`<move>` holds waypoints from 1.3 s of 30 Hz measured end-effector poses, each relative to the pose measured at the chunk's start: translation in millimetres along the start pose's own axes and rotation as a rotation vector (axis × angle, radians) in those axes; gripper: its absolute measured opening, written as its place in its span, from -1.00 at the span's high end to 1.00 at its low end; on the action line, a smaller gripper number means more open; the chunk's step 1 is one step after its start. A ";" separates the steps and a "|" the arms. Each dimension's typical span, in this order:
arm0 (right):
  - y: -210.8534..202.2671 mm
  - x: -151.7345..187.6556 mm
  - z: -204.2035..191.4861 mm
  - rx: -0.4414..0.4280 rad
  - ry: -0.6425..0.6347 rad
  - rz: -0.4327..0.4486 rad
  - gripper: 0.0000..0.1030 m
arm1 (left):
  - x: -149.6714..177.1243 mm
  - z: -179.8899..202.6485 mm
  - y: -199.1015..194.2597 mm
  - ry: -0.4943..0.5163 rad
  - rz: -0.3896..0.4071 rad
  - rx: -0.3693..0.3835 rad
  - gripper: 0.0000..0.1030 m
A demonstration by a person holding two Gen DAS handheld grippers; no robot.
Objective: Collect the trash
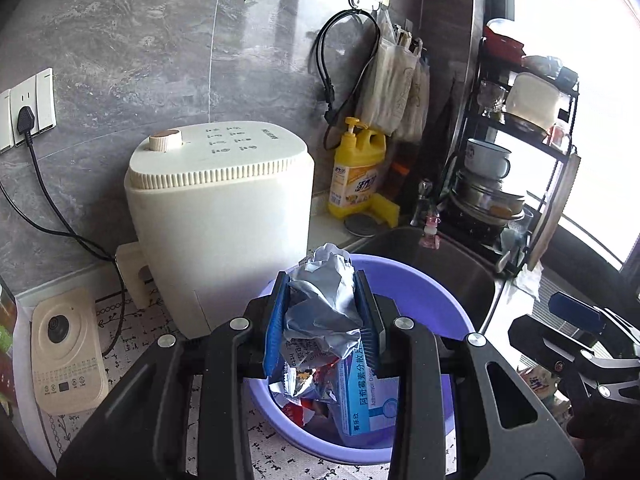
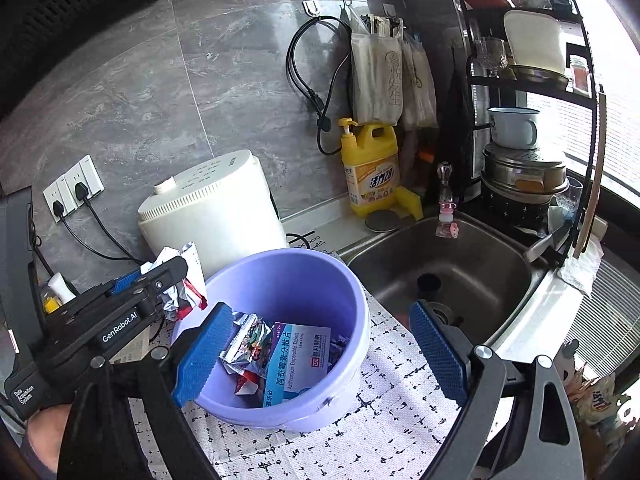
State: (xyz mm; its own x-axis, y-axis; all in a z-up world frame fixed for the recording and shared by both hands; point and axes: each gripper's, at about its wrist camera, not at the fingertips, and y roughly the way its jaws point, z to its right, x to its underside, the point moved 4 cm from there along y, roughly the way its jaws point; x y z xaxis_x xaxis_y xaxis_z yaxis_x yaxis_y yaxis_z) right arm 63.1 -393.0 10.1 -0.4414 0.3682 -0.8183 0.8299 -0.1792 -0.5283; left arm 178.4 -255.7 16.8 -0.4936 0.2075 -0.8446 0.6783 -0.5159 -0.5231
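My left gripper is shut on a crumpled silver foil wrapper and holds it above the near-left rim of the purple basin. In the right wrist view the same gripper holds the wrapper just left of the basin. The basin holds a blue medicine box and a foil snack wrapper. My right gripper is open and empty, its blue pads either side of the basin's front.
A cream appliance stands right behind the basin. A yellow detergent bottle is by the wall. The steel sink lies to the right, with a dish rack beyond it. A patterned mat covers the counter.
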 end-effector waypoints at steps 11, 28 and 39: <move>-6.1 0.3 32.1 0.038 0.044 0.010 -0.71 | -3.5 14.1 13.3 0.007 -0.002 -0.014 -0.51; -4.9 2.7 -7.3 -0.073 0.025 -0.029 -0.82 | 3.9 -46.4 -38.2 -0.081 -0.042 -0.154 -0.79; -12.8 9.1 -52.4 -0.153 -0.036 -0.067 -0.85 | 14.0 -92.5 -100.1 -0.122 -0.019 -0.253 -0.83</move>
State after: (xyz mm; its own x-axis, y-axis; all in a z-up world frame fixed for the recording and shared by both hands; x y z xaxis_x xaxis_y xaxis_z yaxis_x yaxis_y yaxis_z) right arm 66.4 -339.5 21.3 -0.5071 0.3411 -0.7915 0.8393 -0.0134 -0.5435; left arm 154.0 -124.2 46.8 -0.5590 0.1057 -0.8224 0.7751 -0.2858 -0.5635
